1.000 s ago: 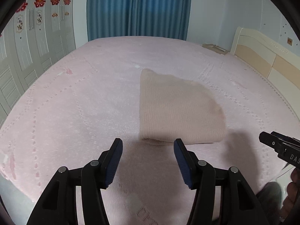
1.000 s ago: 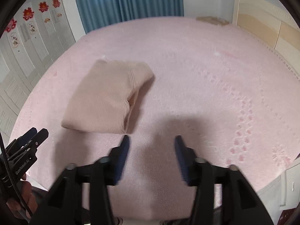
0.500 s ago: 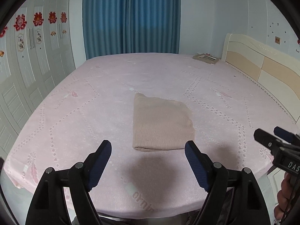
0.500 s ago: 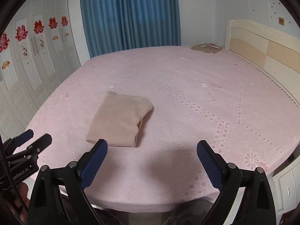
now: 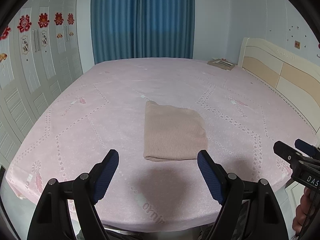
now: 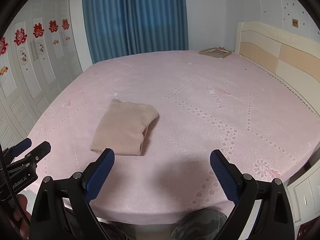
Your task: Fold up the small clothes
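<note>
A beige ribbed knit garment (image 5: 174, 134) lies folded into a neat rectangle on the pink bed (image 5: 100, 120). It also shows in the right wrist view (image 6: 124, 128), left of centre. My left gripper (image 5: 158, 160) is open and empty, held above the bed's near edge, short of the garment. My right gripper (image 6: 162, 158) is open wide and empty, to the right of the garment and back from it. Each gripper shows at the edge of the other's view: the right one (image 5: 294, 152), the left one (image 6: 32, 146).
The bed's headboard (image 5: 280, 76) runs along the right. A flat box (image 5: 221, 64) lies at the bed's far right corner. White wardrobe doors (image 5: 30, 70) stand on the left, blue curtains (image 5: 142, 20) behind. The bed's front edge is just below my grippers.
Both grippers have pulled back and up from the folded garment and opened wider. The garment has stayed in place on the bed.
</note>
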Demonstrator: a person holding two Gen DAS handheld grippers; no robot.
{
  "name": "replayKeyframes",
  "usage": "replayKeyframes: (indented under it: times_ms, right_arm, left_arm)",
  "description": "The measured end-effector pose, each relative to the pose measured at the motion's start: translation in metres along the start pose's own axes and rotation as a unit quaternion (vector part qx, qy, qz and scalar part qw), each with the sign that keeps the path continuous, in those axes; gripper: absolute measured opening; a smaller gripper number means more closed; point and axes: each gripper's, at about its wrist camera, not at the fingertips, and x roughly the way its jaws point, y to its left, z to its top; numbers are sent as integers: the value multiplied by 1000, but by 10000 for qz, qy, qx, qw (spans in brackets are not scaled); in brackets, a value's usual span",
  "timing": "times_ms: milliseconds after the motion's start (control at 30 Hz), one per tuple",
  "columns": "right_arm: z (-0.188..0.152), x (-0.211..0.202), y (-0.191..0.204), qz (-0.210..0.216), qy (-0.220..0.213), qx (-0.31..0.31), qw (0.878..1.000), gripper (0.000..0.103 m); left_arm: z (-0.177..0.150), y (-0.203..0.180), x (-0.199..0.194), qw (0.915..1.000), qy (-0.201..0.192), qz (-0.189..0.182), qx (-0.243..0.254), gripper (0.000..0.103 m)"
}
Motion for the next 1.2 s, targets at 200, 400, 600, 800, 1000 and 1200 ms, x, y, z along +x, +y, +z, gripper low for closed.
replayKeyframes:
  times_ms: [200, 400, 600, 800, 1000, 1200]
  right_arm:
    - [-2, -1, 1, -66, -7, -31, 10000, 95]
    - [-1, -2, 1, -61, -17, -43, 10000, 95]
    - [-2, -3, 6, -83, -35, -110, 9999, 95]
    - [-1, -3, 9, -48, -10, -96, 9999, 95]
    - [-1, -2, 10, -30, 15, -99, 9999, 95]
    - [-2, -1, 10, -26, 46, -93, 9999, 95]
  left_arm:
    - [0, 0, 0, 10000, 13, -2, -42, 80]
    - [0, 1, 1, 10000, 36, 12, -73, 80]
    - [1, 2, 2, 9999, 63, -1, -82, 80]
    - [2, 4, 1, 9999, 74, 2, -102, 80]
    - [2, 6, 2, 9999, 81, -5, -118, 80]
    - [3, 7, 4, 9999, 98, 12, -100, 80]
